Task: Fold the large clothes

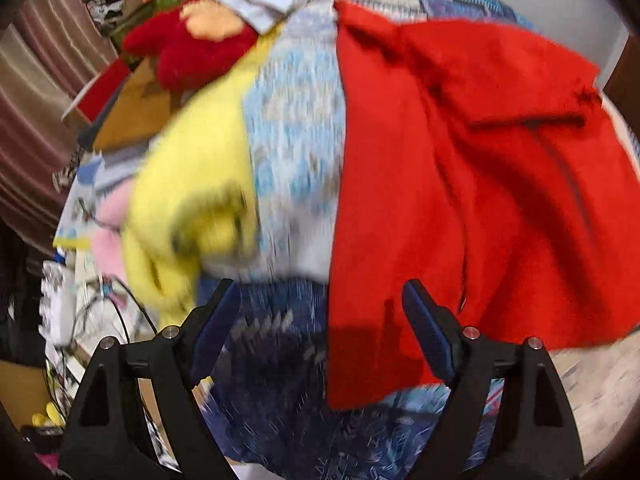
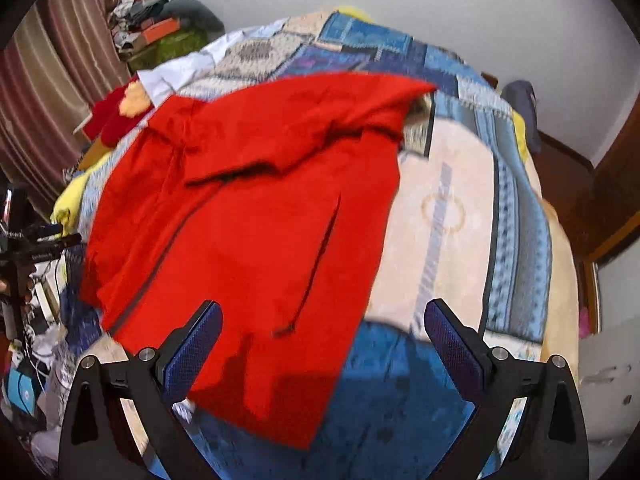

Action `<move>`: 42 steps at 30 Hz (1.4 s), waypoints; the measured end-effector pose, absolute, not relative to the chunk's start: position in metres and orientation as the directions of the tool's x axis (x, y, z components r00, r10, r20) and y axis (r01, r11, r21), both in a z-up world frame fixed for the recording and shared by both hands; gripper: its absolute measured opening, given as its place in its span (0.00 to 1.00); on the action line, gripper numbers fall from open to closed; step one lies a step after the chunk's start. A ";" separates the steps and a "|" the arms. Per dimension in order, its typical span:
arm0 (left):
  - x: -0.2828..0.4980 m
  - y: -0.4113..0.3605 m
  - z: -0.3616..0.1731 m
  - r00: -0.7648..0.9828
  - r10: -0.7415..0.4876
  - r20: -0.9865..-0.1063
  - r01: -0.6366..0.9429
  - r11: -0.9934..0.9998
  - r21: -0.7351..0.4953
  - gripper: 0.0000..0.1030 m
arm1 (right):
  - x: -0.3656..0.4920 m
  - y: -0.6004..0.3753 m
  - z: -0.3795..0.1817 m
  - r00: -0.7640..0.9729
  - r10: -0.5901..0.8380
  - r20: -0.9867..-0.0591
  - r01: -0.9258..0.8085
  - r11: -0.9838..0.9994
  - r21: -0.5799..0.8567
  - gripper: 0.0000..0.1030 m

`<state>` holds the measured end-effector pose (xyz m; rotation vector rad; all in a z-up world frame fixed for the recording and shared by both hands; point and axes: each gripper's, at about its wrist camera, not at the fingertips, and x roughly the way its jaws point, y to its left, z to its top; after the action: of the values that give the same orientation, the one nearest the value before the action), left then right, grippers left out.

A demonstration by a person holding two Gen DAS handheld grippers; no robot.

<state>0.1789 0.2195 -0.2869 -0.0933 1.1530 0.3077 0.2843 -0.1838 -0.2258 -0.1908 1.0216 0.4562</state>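
Observation:
A large red garment [image 2: 256, 232] lies spread on a bed covered by a blue and cream patterned blanket [image 2: 460, 208]. A sleeve is folded across its upper part. In the left wrist view the garment [image 1: 480, 184] fills the right half. My left gripper [image 1: 322, 312] is open and empty, above the garment's near left edge. My right gripper [image 2: 322, 340] is open and empty, above the garment's near hem. The left gripper [image 2: 44, 248] also shows at the far left of the right wrist view.
A yellow cloth [image 1: 192, 200] and a red plush item [image 1: 188, 56] lie left of the garment. A white cloth [image 2: 180, 68] lies at the bed's far left. Clutter and cables [image 1: 80, 312] stand beside the bed. A wooden door [image 2: 612, 184] is at right.

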 end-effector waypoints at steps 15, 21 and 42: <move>0.170 0.214 -0.342 0.303 0.094 -0.948 -0.341 0.940 -0.016 0.69 | 0.272 -0.187 -0.262 0.307 0.385 -0.871 -0.415 0.877 0.241 0.80; 0.179 0.197 -0.333 0.334 0.083 -0.939 -0.303 0.953 -0.024 0.28 | 0.269 -0.172 -0.258 0.291 0.425 -0.857 -0.465 0.846 0.262 0.35; 0.268 0.200 -0.173 0.604 0.204 -0.770 -0.259 0.965 0.052 0.00 | 0.332 -0.146 -0.188 0.494 0.443 -0.748 -0.495 0.851 0.177 0.08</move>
<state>0.2680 0.2002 -0.1732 -0.0668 0.8822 0.2679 0.3320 -0.1462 -0.1882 -0.0639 0.8877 0.5692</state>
